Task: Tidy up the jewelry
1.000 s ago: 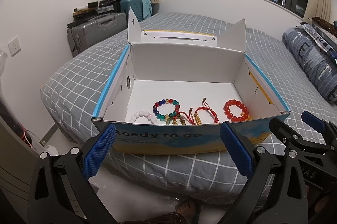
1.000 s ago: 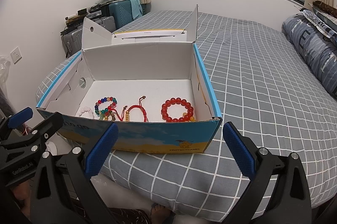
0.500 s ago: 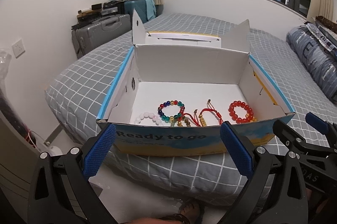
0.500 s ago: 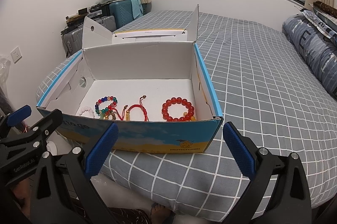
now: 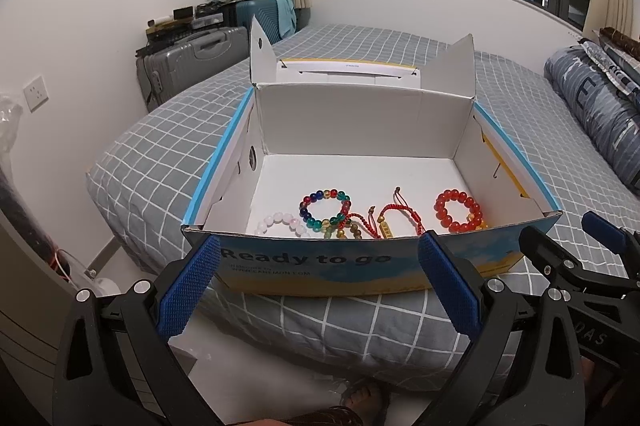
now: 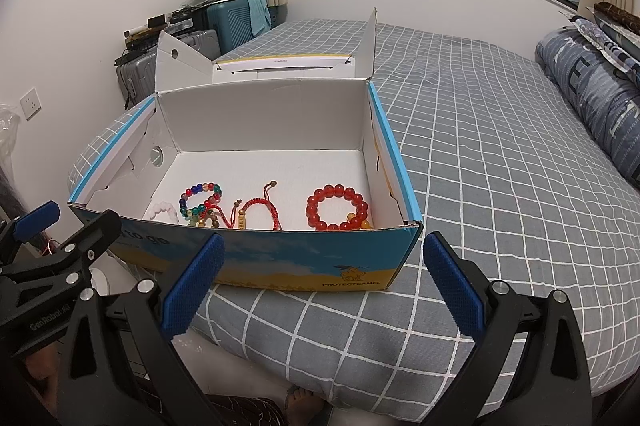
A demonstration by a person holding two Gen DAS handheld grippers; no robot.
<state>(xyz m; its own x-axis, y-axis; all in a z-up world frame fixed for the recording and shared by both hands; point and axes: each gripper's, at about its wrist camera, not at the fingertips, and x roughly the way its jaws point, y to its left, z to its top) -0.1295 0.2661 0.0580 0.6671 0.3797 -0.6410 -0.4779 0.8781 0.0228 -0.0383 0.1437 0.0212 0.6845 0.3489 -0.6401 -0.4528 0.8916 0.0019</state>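
An open cardboard box [image 5: 360, 268] [image 6: 280, 262] sits on the bed's near corner. Inside near the front wall lie a pale pink bead bracelet [image 5: 280, 222] [image 6: 162, 211], a multicoloured bead bracelet [image 5: 325, 204] [image 6: 200, 200], a red cord bracelet [image 5: 394, 220] [image 6: 256, 212] and a red bead bracelet [image 5: 458, 211] [image 6: 336, 207]. My left gripper [image 5: 320, 284] is open and empty, in front of the box. My right gripper [image 6: 324, 278] is open and empty, in front of the box's right half.
The bed [image 6: 500, 162] with a grey checked cover stretches behind and right of the box. A rolled blue quilt [image 6: 592, 94] lies at far right. Suitcases [image 5: 188, 62] stand by the left wall. A foot in a sandal [image 5: 364, 400] shows on the floor below.
The left gripper has risen and moved slightly nearer to the box, so more of the box floor shows. The right gripper has barely moved. The bracelets lie as before.
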